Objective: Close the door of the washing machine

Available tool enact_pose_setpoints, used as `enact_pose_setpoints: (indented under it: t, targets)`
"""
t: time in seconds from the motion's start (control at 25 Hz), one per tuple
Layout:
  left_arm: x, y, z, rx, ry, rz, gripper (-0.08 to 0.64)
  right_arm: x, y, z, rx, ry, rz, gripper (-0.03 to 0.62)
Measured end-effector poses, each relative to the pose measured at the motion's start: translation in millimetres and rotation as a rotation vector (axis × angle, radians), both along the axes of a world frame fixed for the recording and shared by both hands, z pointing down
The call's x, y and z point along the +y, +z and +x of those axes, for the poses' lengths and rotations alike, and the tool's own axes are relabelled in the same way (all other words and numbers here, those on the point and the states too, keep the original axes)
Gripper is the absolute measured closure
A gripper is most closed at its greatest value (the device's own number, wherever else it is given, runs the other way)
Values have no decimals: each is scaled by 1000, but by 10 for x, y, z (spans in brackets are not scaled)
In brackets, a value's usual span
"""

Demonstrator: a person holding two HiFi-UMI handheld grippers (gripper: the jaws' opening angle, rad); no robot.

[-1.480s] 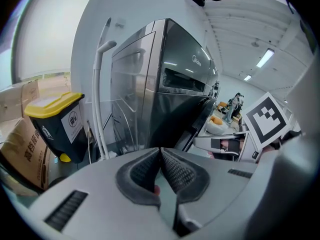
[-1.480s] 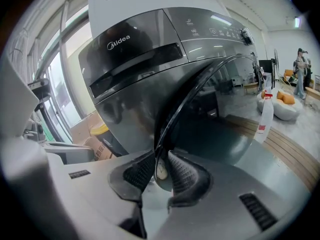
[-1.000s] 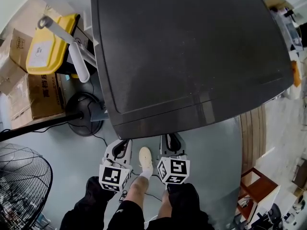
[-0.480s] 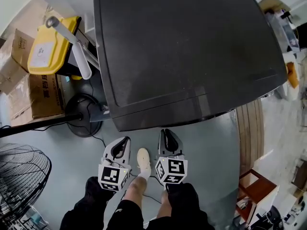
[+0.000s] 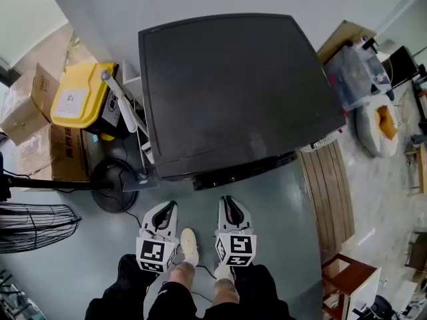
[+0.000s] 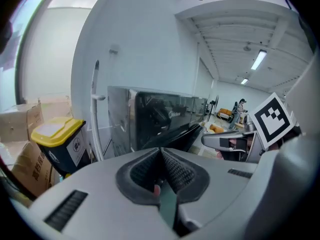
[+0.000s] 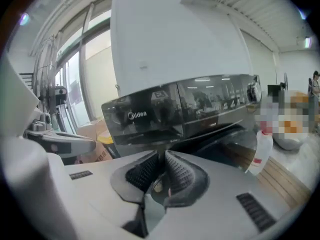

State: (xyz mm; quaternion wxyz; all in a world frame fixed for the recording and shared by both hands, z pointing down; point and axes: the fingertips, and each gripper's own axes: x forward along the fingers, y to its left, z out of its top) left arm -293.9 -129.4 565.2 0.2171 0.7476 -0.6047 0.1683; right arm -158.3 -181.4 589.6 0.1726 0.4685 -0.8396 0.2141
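Note:
The dark grey washing machine (image 5: 233, 92) fills the middle of the head view, seen from above. Its black door (image 5: 247, 167) bulges from the front edge; whether it is latched I cannot tell. Both grippers hang side by side in front of the machine, clear of it. My left gripper (image 5: 168, 209) is shut with nothing in it, its pads meeting at the tip (image 6: 160, 151). My right gripper (image 5: 228, 202) is also shut and empty (image 7: 162, 156). The right gripper view faces the glossy control panel (image 7: 190, 109), with the door (image 7: 225, 141) below it.
A yellow-lidded bin (image 5: 77, 99) and cardboard boxes (image 5: 40, 152) stand left of the machine, with a fan's round base (image 5: 110, 179) and cage (image 5: 33, 225) nearer me. Wooden planks (image 5: 330, 192) lie on the right. A white spray bottle (image 7: 260, 149) stands there. My shoe (image 5: 189, 242) shows between the grippers.
Both grippers have risen and come back from the machine's front edge. The head view has pulled up and away, so the whole machine top now shows.

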Motion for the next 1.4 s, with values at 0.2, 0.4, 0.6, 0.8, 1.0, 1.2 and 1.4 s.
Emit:
enact_pose_setpoints:
  t: [0.2,0.4,0.6,0.8,1.0,1.2,1.4]
  targets:
    - [23,-750,332,-10,1,96,531,35,-828,353,-11,-21,101,533]
    - [167,-1421,676,-20,3,174,531,253,-1535,696,-22,-48,170,534]
    - [468,-2108,1022,-39,8,247,531,580,-2222,1055,-28,-72,243,534]
    - [835,-2745,1353,-56,3,320,531,950,-2894,1423,-41,-81,322,535]
    - [1188,-3284,1651,-61,-9,383,531,1321,-3430,1771,-59,-90,387,535]
    - [1615,-3602,1905,-87,-5,410,531,1764,-3731,1995,-77,-119,427,536]
    - [1961,-3672,2103,-93,-20,415,531,2099,-3858,2215,-64,-134,482,563]
